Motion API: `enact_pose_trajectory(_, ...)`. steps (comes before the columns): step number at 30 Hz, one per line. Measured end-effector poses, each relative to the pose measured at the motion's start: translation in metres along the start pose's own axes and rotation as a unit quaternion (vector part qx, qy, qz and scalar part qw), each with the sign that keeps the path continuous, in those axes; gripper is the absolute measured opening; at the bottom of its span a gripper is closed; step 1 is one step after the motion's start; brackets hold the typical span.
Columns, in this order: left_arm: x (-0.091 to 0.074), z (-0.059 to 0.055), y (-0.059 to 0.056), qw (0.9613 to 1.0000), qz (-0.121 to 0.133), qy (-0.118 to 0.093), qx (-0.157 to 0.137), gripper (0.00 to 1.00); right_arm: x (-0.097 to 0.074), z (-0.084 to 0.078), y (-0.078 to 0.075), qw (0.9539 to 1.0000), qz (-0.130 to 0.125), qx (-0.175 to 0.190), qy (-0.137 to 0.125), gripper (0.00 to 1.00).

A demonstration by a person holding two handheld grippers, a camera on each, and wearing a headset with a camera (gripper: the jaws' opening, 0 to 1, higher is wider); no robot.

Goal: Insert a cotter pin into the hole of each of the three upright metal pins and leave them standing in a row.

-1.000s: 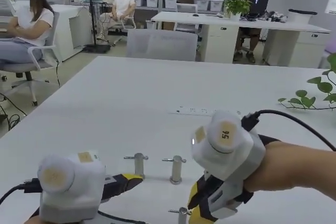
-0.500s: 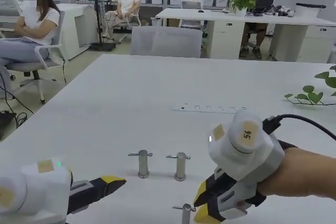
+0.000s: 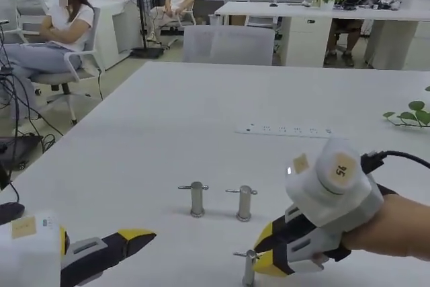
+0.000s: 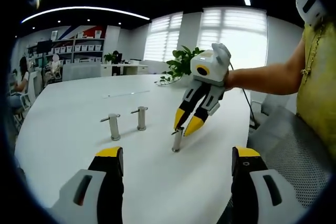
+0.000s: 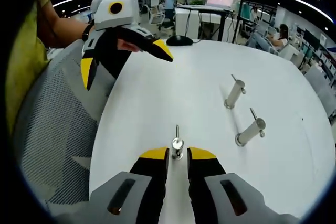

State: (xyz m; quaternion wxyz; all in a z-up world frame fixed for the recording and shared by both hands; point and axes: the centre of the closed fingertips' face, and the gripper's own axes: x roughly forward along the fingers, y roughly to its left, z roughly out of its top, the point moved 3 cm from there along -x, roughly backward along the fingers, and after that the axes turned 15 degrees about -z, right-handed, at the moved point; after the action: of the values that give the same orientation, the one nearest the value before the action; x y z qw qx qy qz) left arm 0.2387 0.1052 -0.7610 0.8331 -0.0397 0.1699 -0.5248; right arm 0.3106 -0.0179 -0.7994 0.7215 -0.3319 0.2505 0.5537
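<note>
Head view: your left gripper (image 3: 121,247) has backed off the 2 back pins (image 3: 196,198), jaws wide. Right gripper (image 3: 262,250) stays narrow around the front pin (image 3: 250,271) and its cotter (image 3: 239,255); I cannot tell if it grips. Likely the last insertion.

The upright pins (image 3: 197,199) showed smooth, dull-grey metal with a slight sheen. The table (image 3: 201,119) top was white, smooth and matt. The right gripper (image 3: 256,258) housing was white matt plastic. The chair (image 5: 58,129) back was grey mesh cloth.

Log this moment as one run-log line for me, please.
left gripper: open, apart from pins | right gripper: jaws narrow at near pin, grip unclear | far pins: both upright, cotter pins through
</note>
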Motion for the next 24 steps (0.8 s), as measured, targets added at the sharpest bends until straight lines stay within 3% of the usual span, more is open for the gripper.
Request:
enact_pose_trajectory(12, -0.0035, 0.0031, -0.0063, 1.0000, 0.004, 0.001, 0.002, 0.84, 0.0061, -0.0002, 0.0006, 0.9982, -0.013, 0.035, -0.047, 0.15)
enact_pose_trajectory(24, -0.0061, 0.0069, -0.0049, 0.9999, 0.011, -0.001, -0.002, 0.81, 0.0081, 0.0037, 0.0042, 0.9968, -0.002, 0.052, -0.061, 0.14)
